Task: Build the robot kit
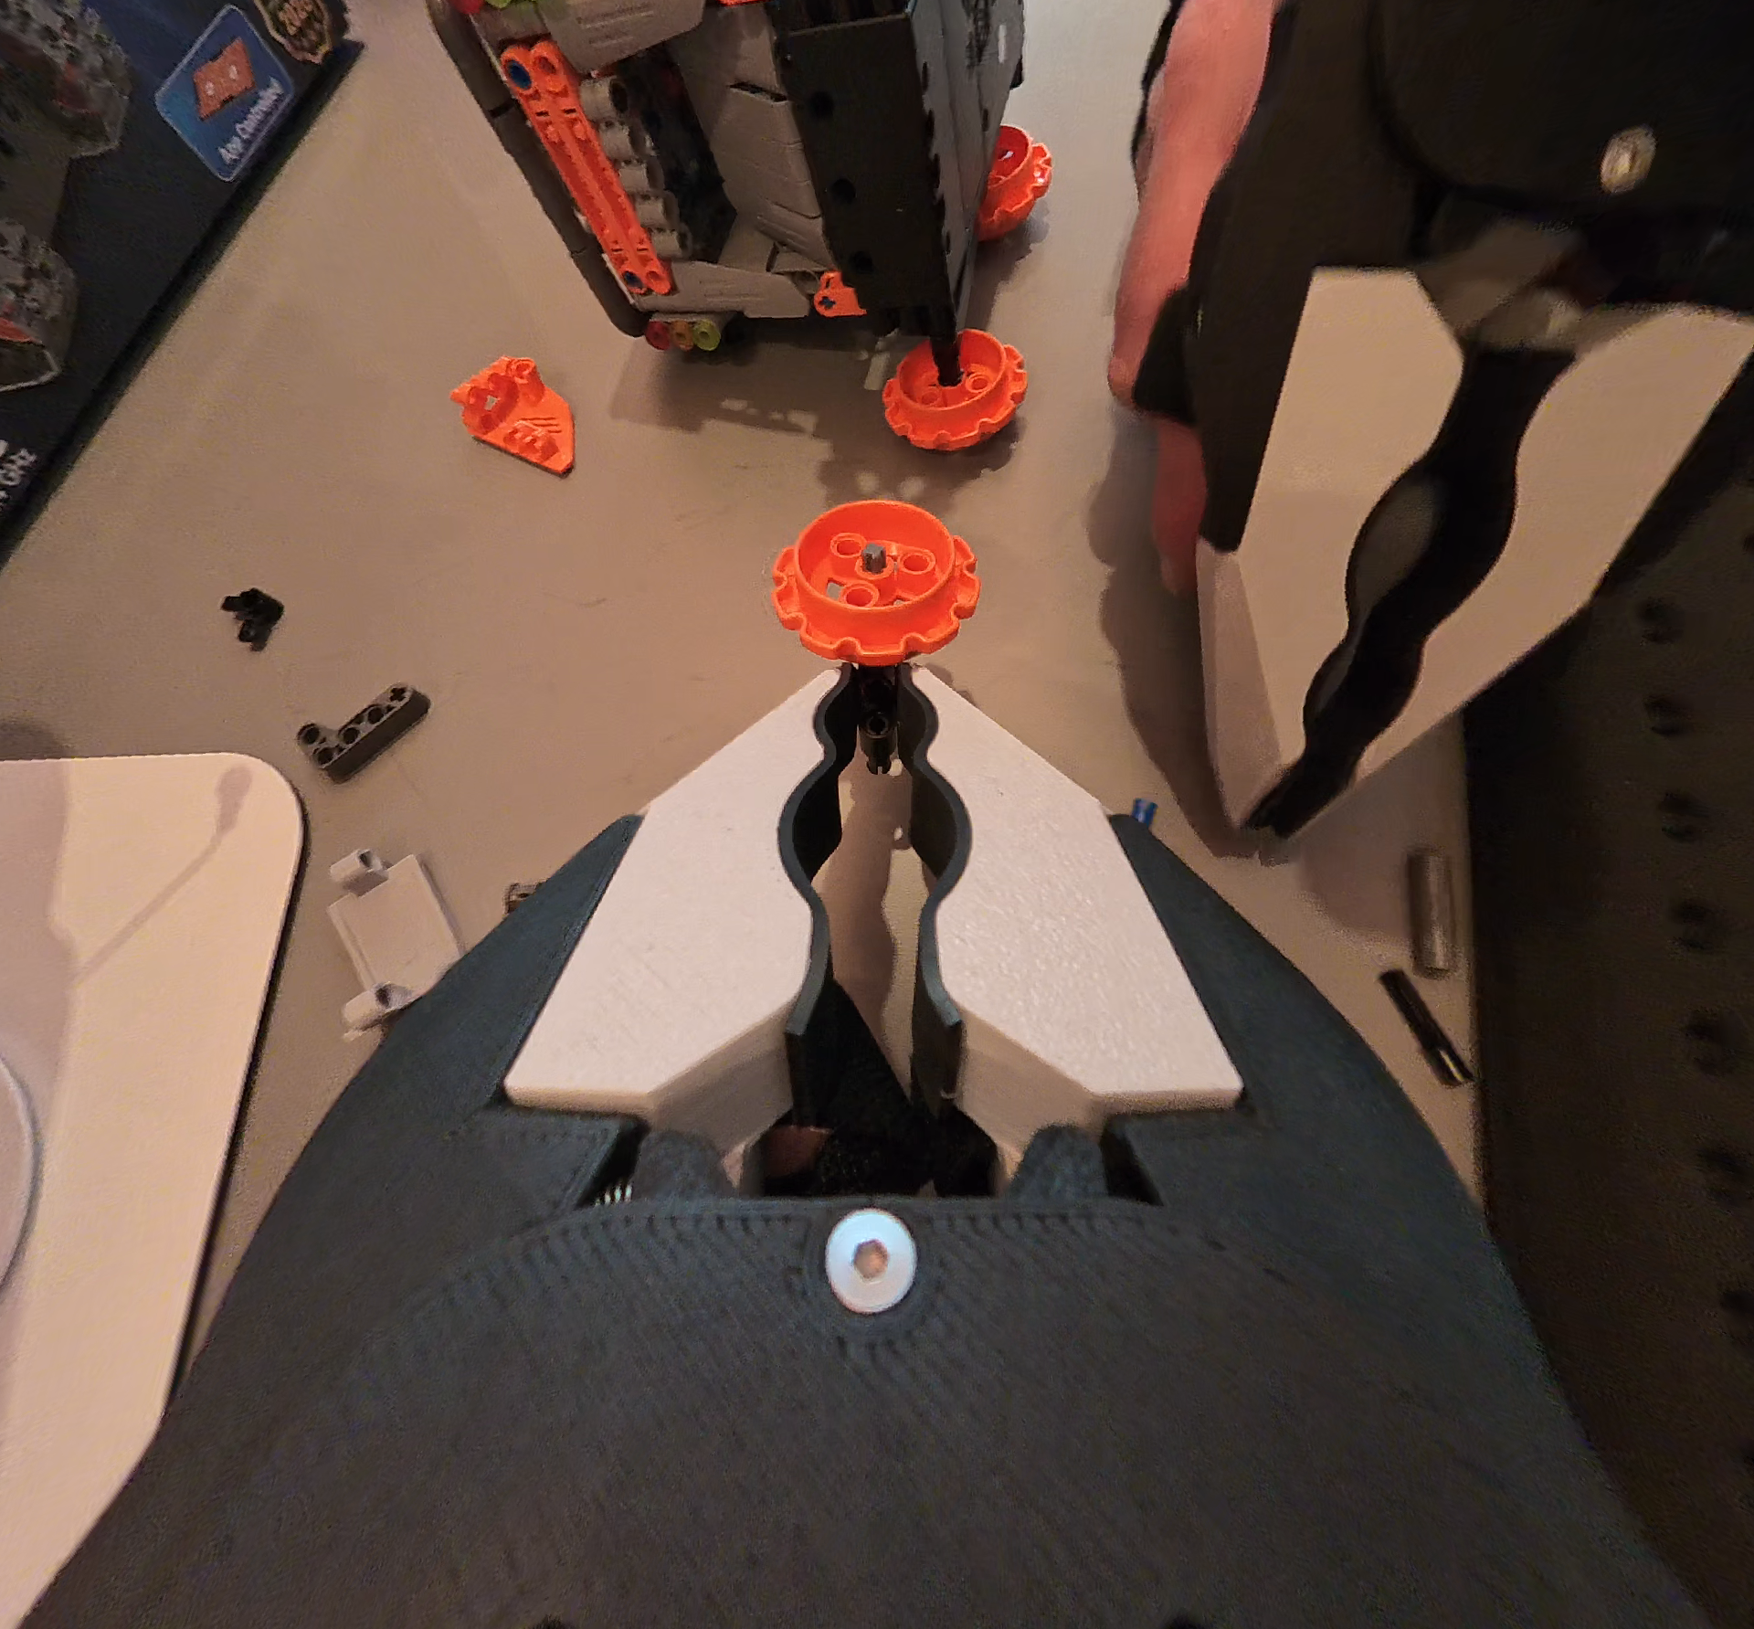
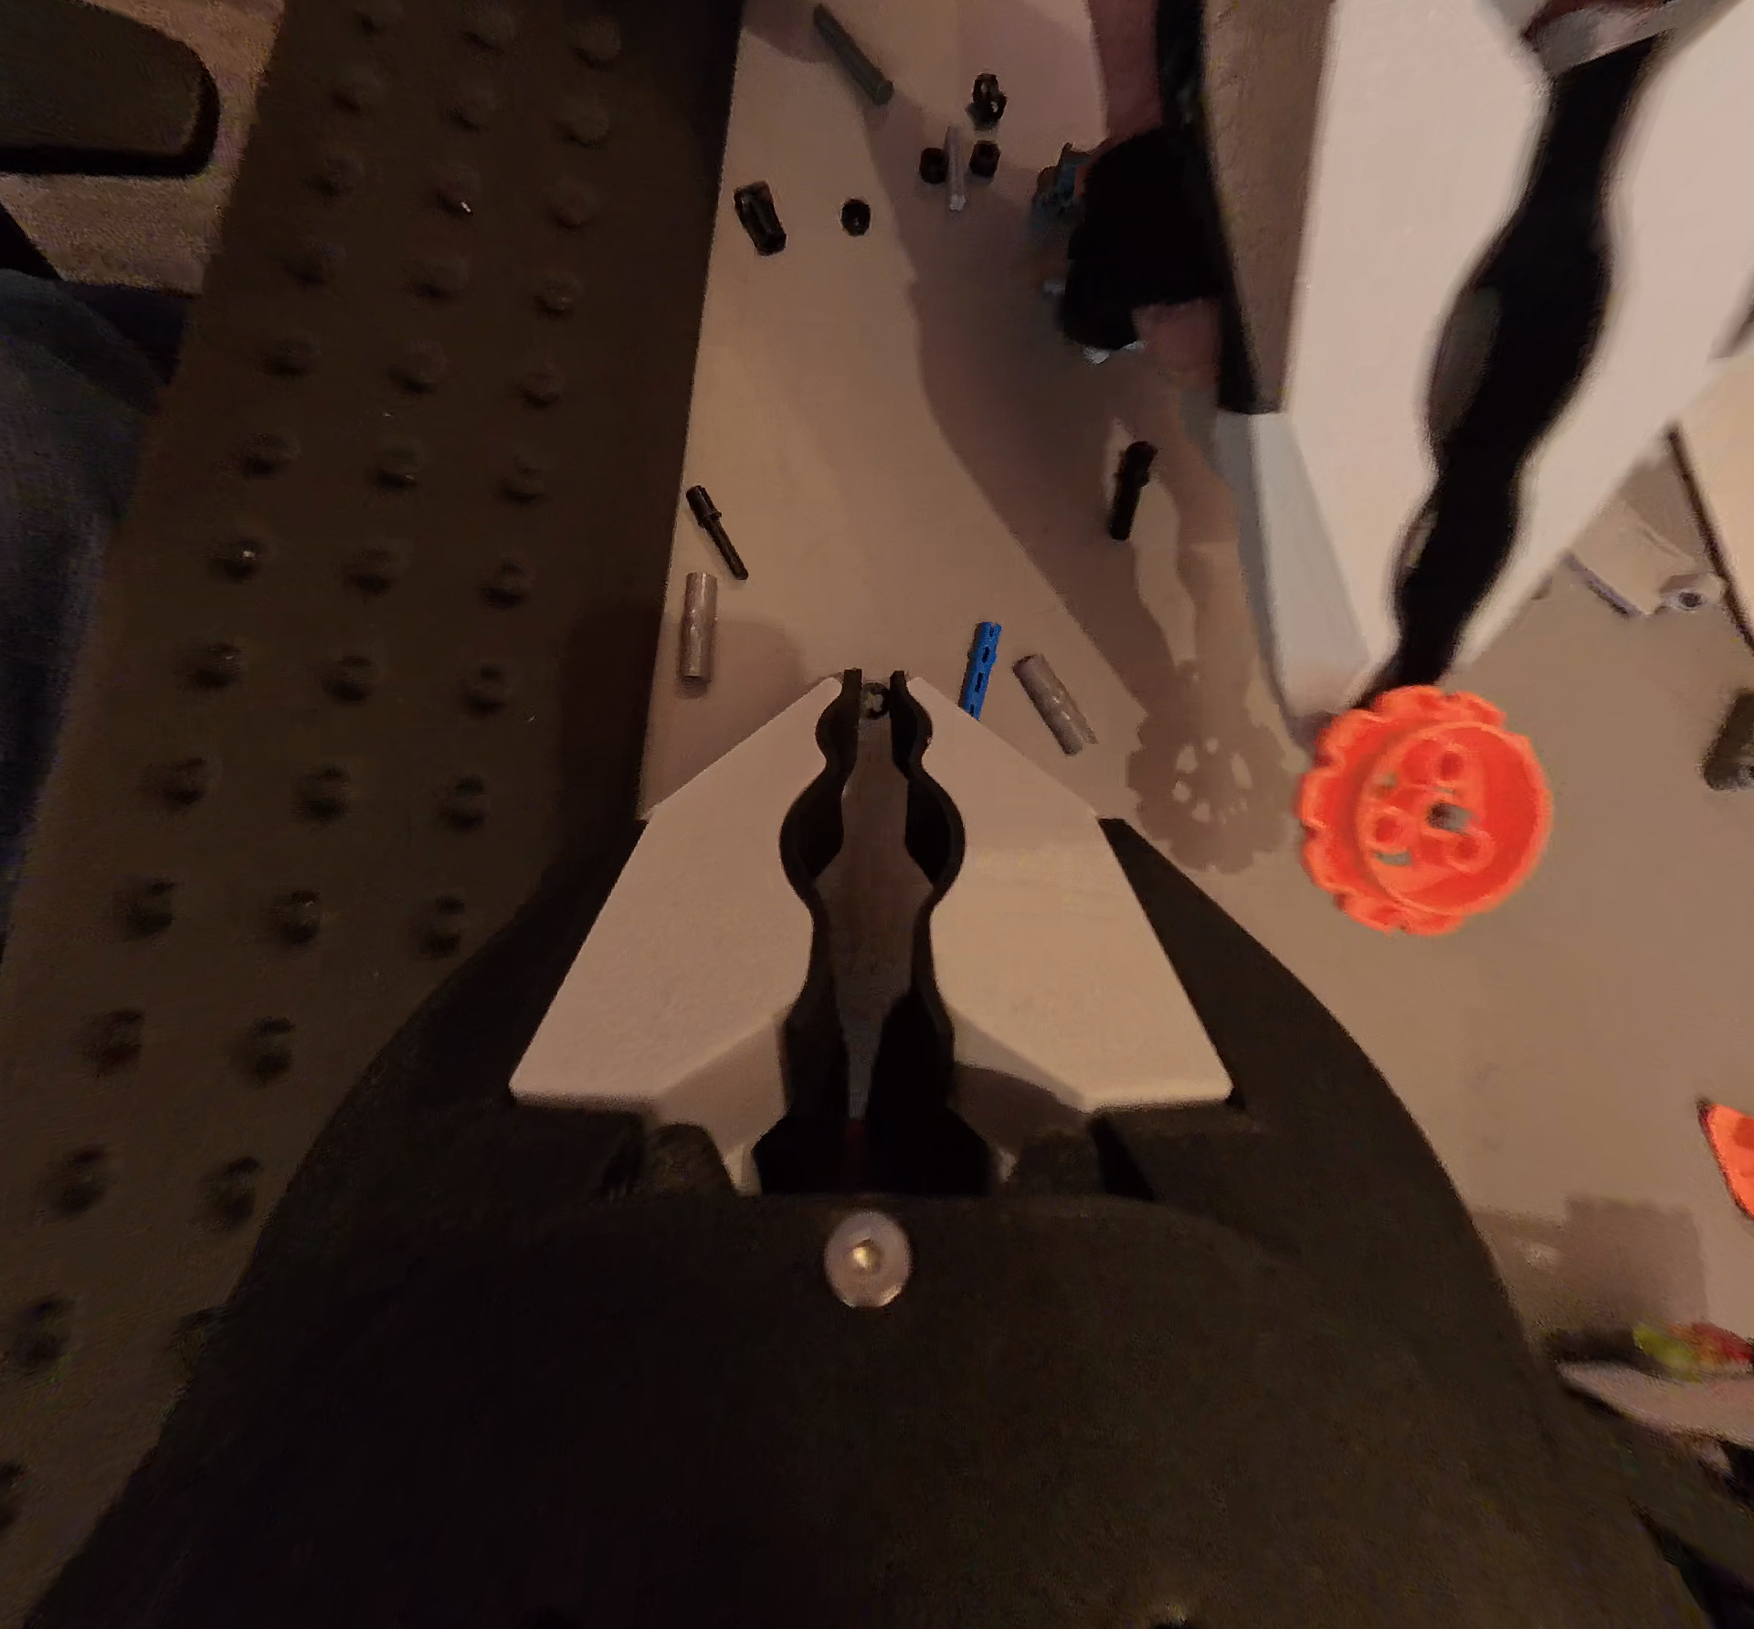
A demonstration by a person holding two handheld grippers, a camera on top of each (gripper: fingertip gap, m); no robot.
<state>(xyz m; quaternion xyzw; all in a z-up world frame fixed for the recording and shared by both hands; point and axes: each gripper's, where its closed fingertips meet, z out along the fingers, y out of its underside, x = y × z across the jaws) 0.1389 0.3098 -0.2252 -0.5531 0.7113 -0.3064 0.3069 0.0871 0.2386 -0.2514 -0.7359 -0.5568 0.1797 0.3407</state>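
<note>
My left gripper (image 1: 875, 689) is shut on a short black axle piece (image 1: 875, 729) that carries an orange toothed wheel hub (image 1: 873, 582) on its end, held above the grey table. The hub also shows in the right wrist view (image 2: 1424, 810). Beyond it a grey, black and orange brick-built vehicle (image 1: 740, 112) lies on its side, with two orange hubs (image 1: 954, 387) fitted on it. My right gripper (image 2: 875, 696) is closed on a small black pin (image 2: 875, 701) low over the table, among loose pins. In the left wrist view the right gripper (image 1: 1272, 810) is at right, held by a hand (image 1: 1177, 273).
A black studded baseplate (image 2: 380, 444) borders the table. Loose parts lie about: grey tubes (image 2: 1054, 703), a blue pin (image 2: 980, 667), black pins (image 2: 717, 532), an orange wedge (image 1: 517, 416), a black L-beam (image 1: 365, 729), a white panel (image 1: 394, 928). A dark blue box (image 1: 142, 112) and a white tray (image 1: 123, 966) stand at left. About 9 cm separates my left fingertips from my right.
</note>
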